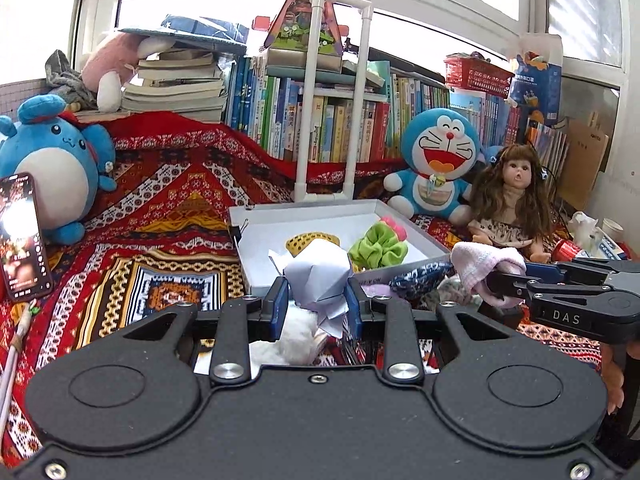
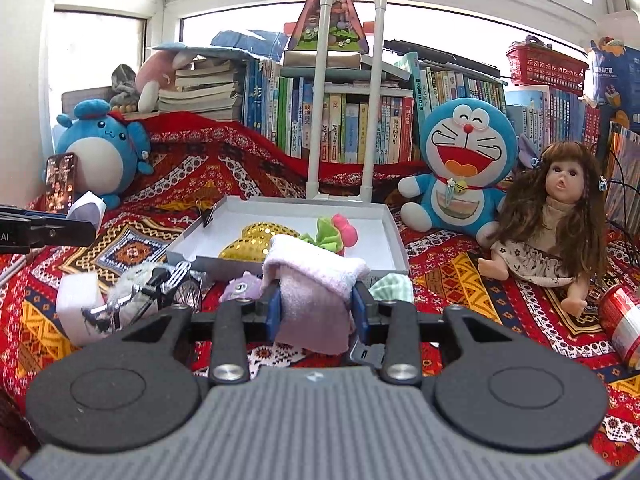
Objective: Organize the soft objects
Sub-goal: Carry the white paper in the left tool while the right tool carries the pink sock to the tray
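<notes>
My left gripper [image 1: 318, 300] is shut on a white, faceted folded piece [image 1: 320, 276], held up in front of the white tray [image 1: 304, 210]. The right wrist view shows that same white piece [image 2: 86, 210] at the left gripper's tip [image 2: 90, 226], far left. My right gripper [image 2: 316, 304] is shut on a pink towel [image 2: 316, 276] that drapes over and between its blue pads, just before the tray's [image 2: 308, 204] near edge. In the left wrist view the right gripper [image 1: 504, 280] with the pink towel [image 1: 486, 262] is at the right. A yellow sequined item [image 2: 256, 240] and a green-and-pink scrunchie [image 2: 326, 234] lie in the tray.
A patterned red cloth covers the surface. A Doraemon plush [image 2: 464, 160] and a doll [image 2: 552, 216] sit at the right, a blue plush [image 2: 100, 152] and a phone [image 2: 60, 182] at the left. A toy bicycle [image 2: 160, 292], a small purple plush [image 2: 242, 286] and a red can [image 2: 624, 320] lie near. Books line the back.
</notes>
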{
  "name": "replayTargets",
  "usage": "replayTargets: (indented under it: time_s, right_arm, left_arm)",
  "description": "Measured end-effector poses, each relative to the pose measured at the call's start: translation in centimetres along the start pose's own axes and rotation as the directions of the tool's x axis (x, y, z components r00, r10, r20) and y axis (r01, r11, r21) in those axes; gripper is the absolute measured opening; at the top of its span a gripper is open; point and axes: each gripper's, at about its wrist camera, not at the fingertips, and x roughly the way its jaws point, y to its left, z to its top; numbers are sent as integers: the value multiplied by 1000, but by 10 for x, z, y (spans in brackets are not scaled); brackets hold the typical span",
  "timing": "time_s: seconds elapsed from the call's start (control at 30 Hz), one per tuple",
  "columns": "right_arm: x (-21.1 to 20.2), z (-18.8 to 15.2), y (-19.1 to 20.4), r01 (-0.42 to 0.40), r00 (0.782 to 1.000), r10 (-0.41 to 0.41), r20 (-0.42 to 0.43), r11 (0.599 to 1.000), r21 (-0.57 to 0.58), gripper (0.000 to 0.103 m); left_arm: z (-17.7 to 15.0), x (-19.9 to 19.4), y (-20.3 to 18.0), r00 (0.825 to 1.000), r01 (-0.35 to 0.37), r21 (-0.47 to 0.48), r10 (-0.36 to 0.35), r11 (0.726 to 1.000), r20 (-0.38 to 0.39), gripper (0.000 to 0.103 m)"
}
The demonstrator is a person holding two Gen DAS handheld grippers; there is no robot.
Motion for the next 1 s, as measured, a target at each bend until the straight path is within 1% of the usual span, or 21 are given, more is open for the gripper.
replayTargets:
  time_s: [0.3,0.47,0.67,1.0]
  right_arm:
    - [15,19,-5,-4,1000,4,-1,1000,27,42]
    - [21,31,-5,-7,1000,7,7,1000,26,42]
    - [27,41,-6,-5,1000,5,20,1000,31,42]
    - [41,51,-16,-1,1000,1,2,998,69,42]
  left_arm:
    - [25,18,-4,1000,19,10,-19,1000,7,28]
    - [40,30,-4,999,33,-7,-33,999,5,28]
    - [48,47,-3,999,34,-37,-34,999,-9,28]
    - [62,78,2,999,12,-44,-14,999,-45,28]
